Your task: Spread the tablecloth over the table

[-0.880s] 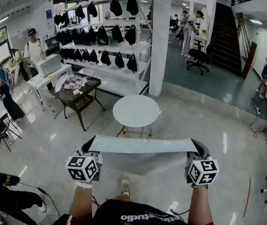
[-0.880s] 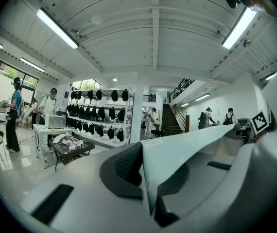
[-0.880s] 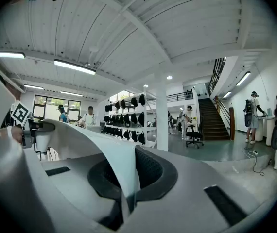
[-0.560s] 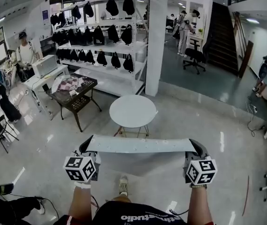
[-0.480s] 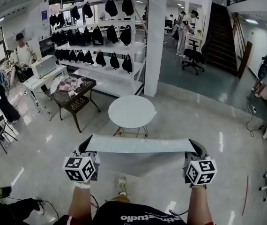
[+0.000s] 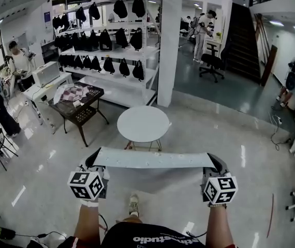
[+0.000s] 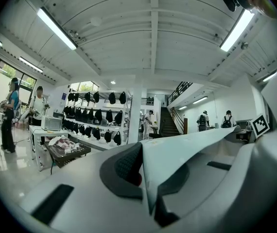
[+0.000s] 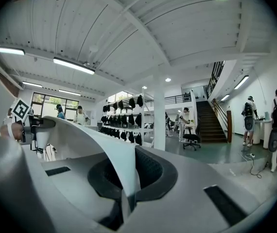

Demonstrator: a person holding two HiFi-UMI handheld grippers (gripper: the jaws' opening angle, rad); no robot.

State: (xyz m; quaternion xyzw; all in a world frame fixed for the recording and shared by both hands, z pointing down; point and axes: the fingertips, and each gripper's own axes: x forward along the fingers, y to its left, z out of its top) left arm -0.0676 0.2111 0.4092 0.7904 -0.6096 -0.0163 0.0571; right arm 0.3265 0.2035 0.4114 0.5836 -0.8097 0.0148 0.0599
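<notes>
The left gripper (image 7: 146,178) is closed on one corner of the pale tablecloth (image 6: 152,160), the fabric pinched flat between its dark pads. The right gripper (image 8: 125,181) is clamped the same way on the opposite corner. Both are held about level in front of the person, side by side and well apart, so the cloth's upper edge runs taut between them in the air while the rest hangs below it over the glossy floor (image 6: 240,138). Beyond that edge stands the round white table (image 6: 143,124), apart from the cloth. Further off to the left is a dark low table (image 6: 80,112), with white shelving (image 6: 111,61) carrying black bags behind it.
</notes>
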